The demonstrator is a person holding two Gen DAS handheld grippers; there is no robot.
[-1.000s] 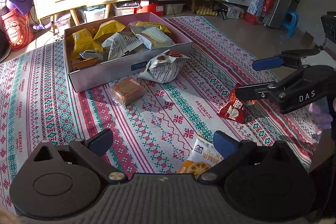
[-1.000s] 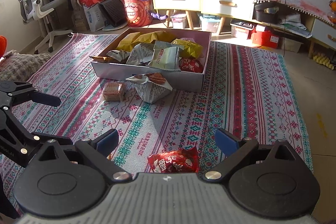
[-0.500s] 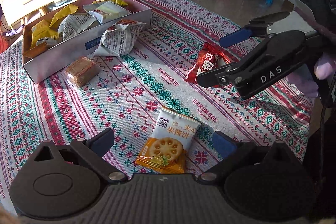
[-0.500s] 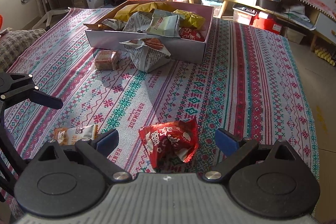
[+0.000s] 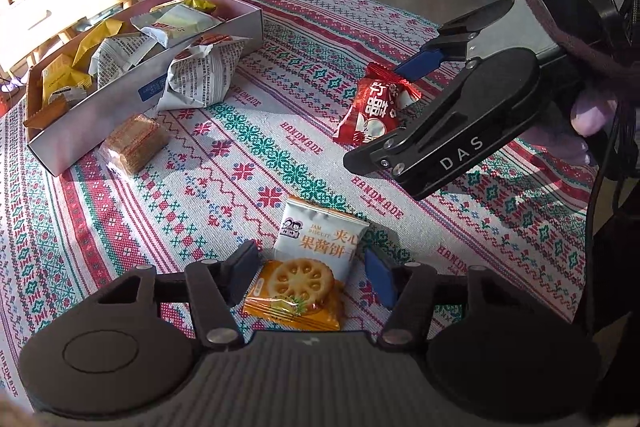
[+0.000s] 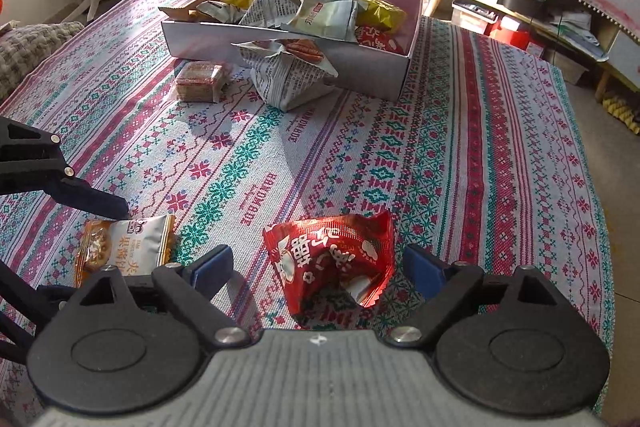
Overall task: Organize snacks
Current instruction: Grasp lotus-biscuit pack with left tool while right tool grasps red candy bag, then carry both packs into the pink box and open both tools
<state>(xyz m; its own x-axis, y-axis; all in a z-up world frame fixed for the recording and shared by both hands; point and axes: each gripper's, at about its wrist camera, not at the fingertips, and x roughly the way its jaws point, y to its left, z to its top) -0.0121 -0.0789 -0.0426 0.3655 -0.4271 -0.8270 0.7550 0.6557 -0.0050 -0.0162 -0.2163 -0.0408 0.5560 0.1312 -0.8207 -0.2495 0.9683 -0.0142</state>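
Left gripper (image 5: 310,273) has just been closing, jaws half-spread around the jam biscuit packet (image 5: 310,269), labelled "JAM BISCUIT". Beside it, right gripper (image 6: 320,269) straddles the red snack packet (image 6: 334,261), jaws wide, narrowing.

Jam biscuit packet (image 5: 320,259) and red snack packet (image 6: 332,259) lie flat, apart.

A patterned tablecloth (image 6: 460,147) carries a snack box (image 6: 360,67) toward its far edge, with four loose packets nearer
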